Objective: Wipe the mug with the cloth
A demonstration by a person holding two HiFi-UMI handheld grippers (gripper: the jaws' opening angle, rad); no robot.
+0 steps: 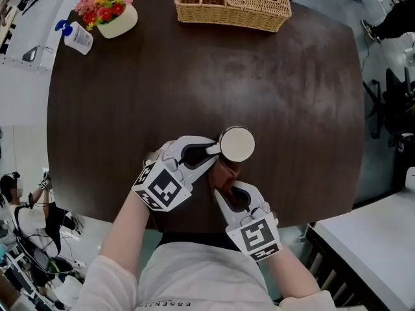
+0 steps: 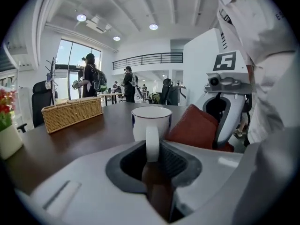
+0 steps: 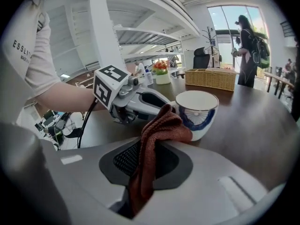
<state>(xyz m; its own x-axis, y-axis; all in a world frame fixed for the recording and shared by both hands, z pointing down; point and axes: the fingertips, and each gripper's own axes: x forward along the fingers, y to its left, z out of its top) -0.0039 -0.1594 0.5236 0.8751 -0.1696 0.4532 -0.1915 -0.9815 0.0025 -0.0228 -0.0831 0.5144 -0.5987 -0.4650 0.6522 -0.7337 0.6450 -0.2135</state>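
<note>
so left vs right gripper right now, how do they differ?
The left gripper is shut on the handle of the white mug; the right gripper is shut on the rust-brown cloth. In the head view, the left gripper comes in from the mug's left and the right gripper from nearer the person. Shared: both are shut on something and meet at the mug.

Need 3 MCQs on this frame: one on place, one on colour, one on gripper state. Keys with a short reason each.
1. The wicker basket stands: A at the table's far edge; B against the mug; C on the floor.
2. The cloth is: A blue; B reddish-brown; C white.
3. The left gripper is: A open; B shut on the mug's handle; C shut on the cloth.
Answers: 1 A, the head view shows it well beyond the mug. 2 B, plain in the right gripper view. 3 B, the handle sits pinched between its jaws.
</note>
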